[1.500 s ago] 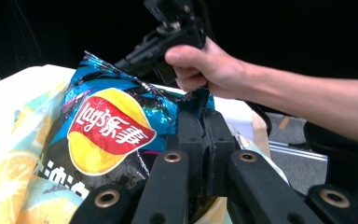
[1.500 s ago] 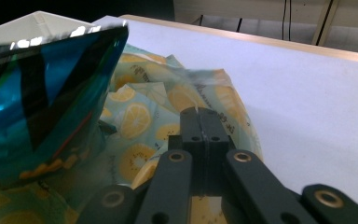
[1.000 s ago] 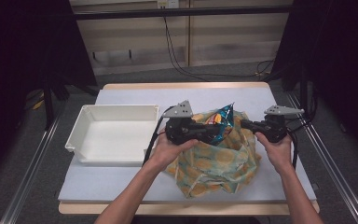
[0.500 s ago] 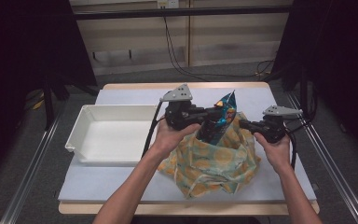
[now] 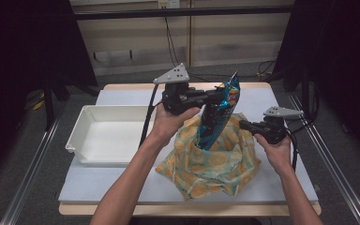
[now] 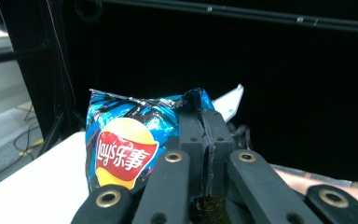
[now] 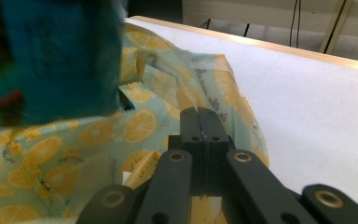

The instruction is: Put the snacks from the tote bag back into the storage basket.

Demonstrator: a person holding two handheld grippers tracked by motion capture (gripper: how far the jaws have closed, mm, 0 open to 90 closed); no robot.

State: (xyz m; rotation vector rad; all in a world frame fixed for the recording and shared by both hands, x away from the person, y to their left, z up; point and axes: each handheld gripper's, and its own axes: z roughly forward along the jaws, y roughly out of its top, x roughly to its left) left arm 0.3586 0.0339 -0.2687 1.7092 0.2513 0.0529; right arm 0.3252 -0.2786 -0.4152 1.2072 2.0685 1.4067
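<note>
- The shiny blue crisp packet [image 5: 219,117] with a red-and-yellow logo hangs from the left gripper [image 5: 215,95], whose jaws are pressed together on the packet's upper edge; in the left gripper view the pinch sits at the packet's [image 6: 121,144] top right corner, at about 1 o'clock from the logo.
- The packet's lower end dips into the open mouth of the soft pale-green fabric bag printed with yellow lemon slices [image 5: 211,161], which slumps on the table straight below, at 6 o'clock from the left gripper.
- The right gripper [image 5: 242,124] sits at 3 o'clock of the packet, its jaws clamped on the bag's upper rim; in the right gripper view the closed jaws [image 7: 203,122] nip a fold of the lemon fabric [image 7: 140,121], with the blurred blue packet [image 7: 60,60] at 10 o'clock.
- An empty white rectangular plastic tray [image 5: 82,140] lies at 9 o'clock of the bag, well apart from it, on the white table [image 5: 281,187].
- A black cable [image 5: 146,122] trails down from the left gripper between tray and bag.
- The left hand [image 5: 171,123] is raised well above the table, forearm slanting up from 7 o'clock, gripper pointing level toward 3 o'clock.
- The right hand [image 5: 275,152] is low, near the bag's rim, gripper pointing toward 9 o'clock.
</note>
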